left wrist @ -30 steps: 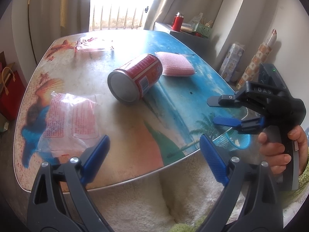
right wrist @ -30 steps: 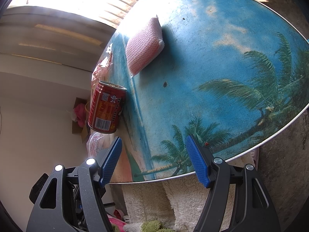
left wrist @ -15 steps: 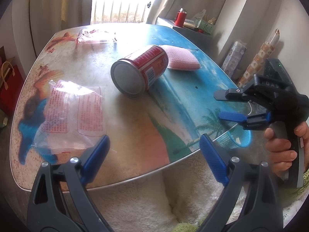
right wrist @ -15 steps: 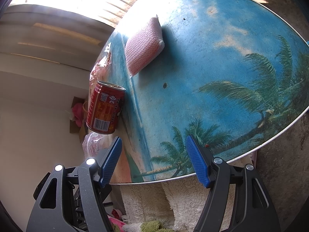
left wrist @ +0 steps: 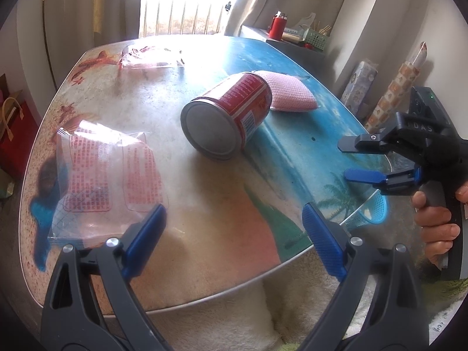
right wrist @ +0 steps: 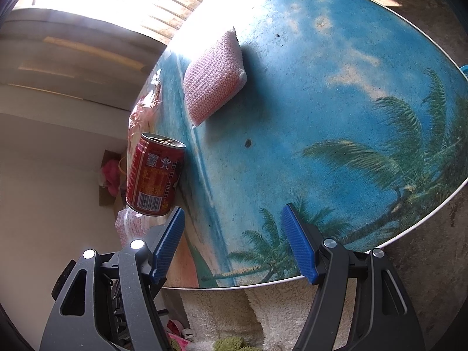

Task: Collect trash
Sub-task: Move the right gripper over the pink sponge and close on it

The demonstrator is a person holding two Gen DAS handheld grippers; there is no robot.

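Note:
A red can (left wrist: 226, 115) lies on its side in the middle of the beach-print table (left wrist: 204, 219), its grey bottom facing me. The right wrist view shows the can (right wrist: 155, 174) at the left. A clear wrapper with red print (left wrist: 108, 175) lies flat near the left front edge, and a second clear wrapper (left wrist: 149, 55) sits at the far side. My left gripper (left wrist: 234, 239) hovers open over the near edge, with nothing between its fingers. My right gripper (right wrist: 232, 242) is open too, held by a hand to the right of the table (left wrist: 348, 158).
A pink scrubbing sponge (left wrist: 289, 95) lies just behind the can; it is also in the right wrist view (right wrist: 215, 82). A blue mesh basket (left wrist: 370, 210) stands on the floor under the table's right edge. A white fluffy rug (left wrist: 234, 316) lies below the near edge.
My left gripper has crept forward over the table, so the can and the near wrapper look larger and closer. The right gripper has stayed put.

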